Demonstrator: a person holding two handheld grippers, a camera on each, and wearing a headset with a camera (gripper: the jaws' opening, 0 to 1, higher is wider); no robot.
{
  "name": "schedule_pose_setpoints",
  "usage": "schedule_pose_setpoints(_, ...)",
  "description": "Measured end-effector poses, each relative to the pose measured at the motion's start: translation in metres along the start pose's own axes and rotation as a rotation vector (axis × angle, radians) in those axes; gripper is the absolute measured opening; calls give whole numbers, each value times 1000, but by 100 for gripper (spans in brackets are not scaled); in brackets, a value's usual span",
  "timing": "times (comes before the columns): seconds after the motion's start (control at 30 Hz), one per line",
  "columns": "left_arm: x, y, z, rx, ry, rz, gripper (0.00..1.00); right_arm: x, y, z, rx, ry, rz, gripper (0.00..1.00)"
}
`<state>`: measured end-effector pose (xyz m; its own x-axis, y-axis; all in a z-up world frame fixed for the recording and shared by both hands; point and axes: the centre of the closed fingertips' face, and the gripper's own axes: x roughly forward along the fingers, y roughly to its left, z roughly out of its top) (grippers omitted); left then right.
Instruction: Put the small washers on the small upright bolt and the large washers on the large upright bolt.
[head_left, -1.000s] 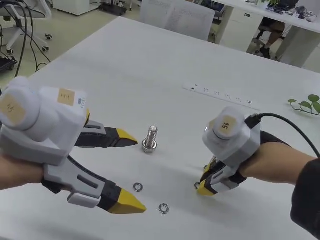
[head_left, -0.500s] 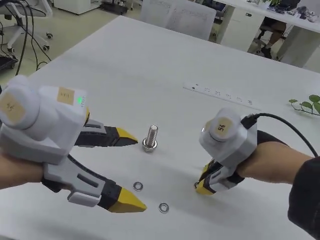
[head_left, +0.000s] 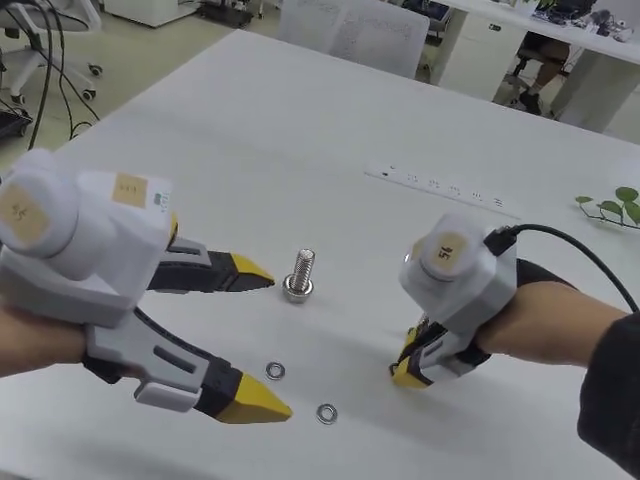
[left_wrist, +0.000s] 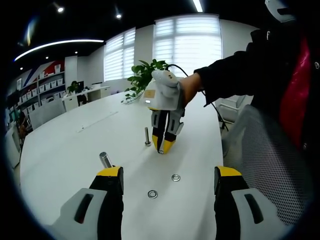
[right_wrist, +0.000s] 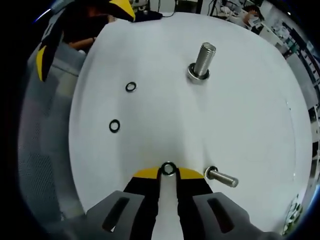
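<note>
My right gripper (right_wrist: 168, 172) is shut on a small washer (right_wrist: 168, 168), just left of the thin small bolt (right_wrist: 220, 176). In the head view the right gripper (head_left: 408, 372) points down at the table. The large bolt (head_left: 298, 274) stands upright mid-table with a washer round its base. Two loose washers lie in front of it, one nearer (head_left: 275, 371) and one further right (head_left: 326, 412). My left gripper (head_left: 255, 338) is open, low over the table, its upper jaw beside the large bolt (left_wrist: 105, 159). The left gripper view also shows the small bolt (left_wrist: 147, 136) beside the right gripper (left_wrist: 162, 146).
A white power strip (head_left: 440, 187) lies flat on the white table (head_left: 250, 140) behind the bolts. Plant leaves (head_left: 612, 208) reach in at the right edge. Chairs and desks stand beyond the far table edge.
The right gripper has edged slightly left and up, still shut on the washer. The left gripper, bolts and loose washers have stayed where they were.
</note>
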<state>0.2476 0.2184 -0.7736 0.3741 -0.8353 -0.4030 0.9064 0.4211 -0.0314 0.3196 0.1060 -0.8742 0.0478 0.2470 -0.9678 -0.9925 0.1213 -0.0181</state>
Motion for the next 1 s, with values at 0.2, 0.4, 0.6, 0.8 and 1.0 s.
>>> schedule_pose_setpoints(0.2, 1, 0, -1, 0, -1, -3, 73, -12, -1, -4, 3, 8, -6, 14)
schedule_pose_setpoints(0.4, 1, -1, 0, 4, -2, -9, 73, -30, -3, -5, 11, 7, -10, 14)
schedule_pose_setpoints(0.6, 1, 0, 0, 6, -3, -11, 73, -50, -13, -4, 17, -2, -42, 14)
schedule_pose_setpoints(0.8, 1, 1, 1, 6, -8, -13, 73, -68, -23, 3, 13, -17, -81, 14)
schedule_pose_setpoints(1.0, 0, 0, 1, 4, -8, -15, 73, -72, -33, 8, 9, -21, -102, 14)
